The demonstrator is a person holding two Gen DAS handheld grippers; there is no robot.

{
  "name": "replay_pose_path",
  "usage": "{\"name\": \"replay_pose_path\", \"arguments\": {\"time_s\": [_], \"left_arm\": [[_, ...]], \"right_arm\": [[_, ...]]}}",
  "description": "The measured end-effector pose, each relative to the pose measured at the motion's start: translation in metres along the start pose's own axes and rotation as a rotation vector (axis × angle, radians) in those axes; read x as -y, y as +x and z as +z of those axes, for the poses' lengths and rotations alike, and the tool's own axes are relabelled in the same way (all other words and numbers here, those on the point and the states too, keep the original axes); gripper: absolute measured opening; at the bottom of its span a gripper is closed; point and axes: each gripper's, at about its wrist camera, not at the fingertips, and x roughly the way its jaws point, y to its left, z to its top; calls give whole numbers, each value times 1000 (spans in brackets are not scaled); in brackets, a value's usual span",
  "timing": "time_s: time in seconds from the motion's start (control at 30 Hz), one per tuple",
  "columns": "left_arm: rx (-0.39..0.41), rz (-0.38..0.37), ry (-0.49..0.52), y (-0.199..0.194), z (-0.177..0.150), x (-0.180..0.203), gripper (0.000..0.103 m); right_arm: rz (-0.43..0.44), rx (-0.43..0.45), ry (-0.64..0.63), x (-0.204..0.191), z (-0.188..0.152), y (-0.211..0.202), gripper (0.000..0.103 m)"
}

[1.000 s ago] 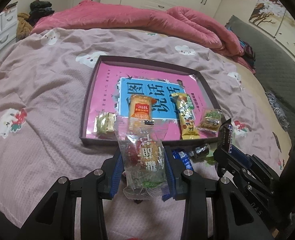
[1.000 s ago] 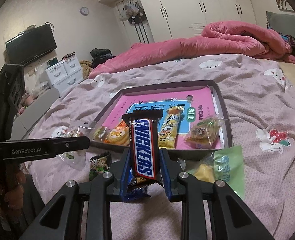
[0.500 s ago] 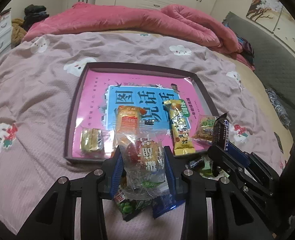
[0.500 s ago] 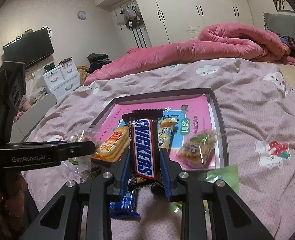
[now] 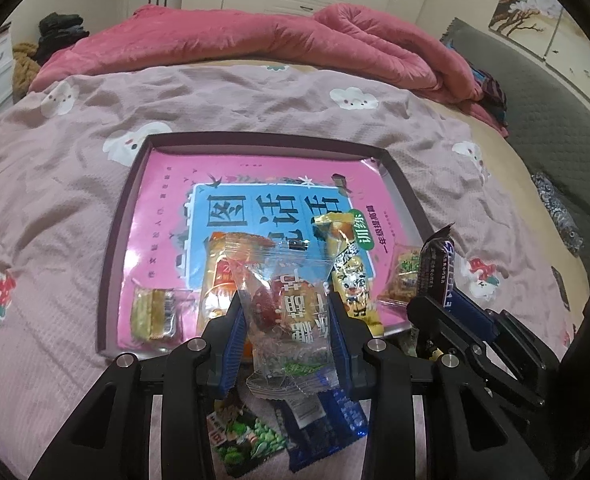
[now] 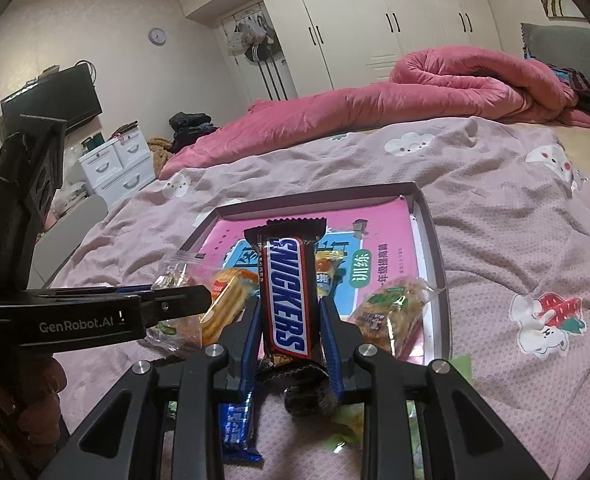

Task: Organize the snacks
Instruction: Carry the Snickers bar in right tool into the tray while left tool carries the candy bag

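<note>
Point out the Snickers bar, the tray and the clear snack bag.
Snickers bar [image 6: 287,300], right wrist view, on the blue logo.
tray [image 5: 113,248], left wrist view, on its left wall.
clear snack bag [image 5: 291,312], left wrist view, mid-wrapper.

The clear snack bag [image 5: 291,312] hides part of the orange cracker pack [image 5: 223,280] behind it.

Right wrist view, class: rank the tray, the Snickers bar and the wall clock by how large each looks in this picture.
1. Tray
2. Snickers bar, though it looks large partly because it is held near the camera in the right gripper
3. Wall clock, far off
</note>
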Motion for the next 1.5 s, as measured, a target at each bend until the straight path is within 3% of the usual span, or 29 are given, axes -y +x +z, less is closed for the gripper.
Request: {"name": "replay_pose_path", "arguments": {"time_s": [0.5,1.0,1.5], "left_arm": [[-35,9,35,30,13,13,40],[-76,19,42,53,11,12,40],[-86,15,38,57,10,12,40]], "right_arm": [[-5,-10,-1,9,5,18,29],[-37,-82,-17,16,-3,39,29],[-65,-61,-52,14,-5,35,29]]}}
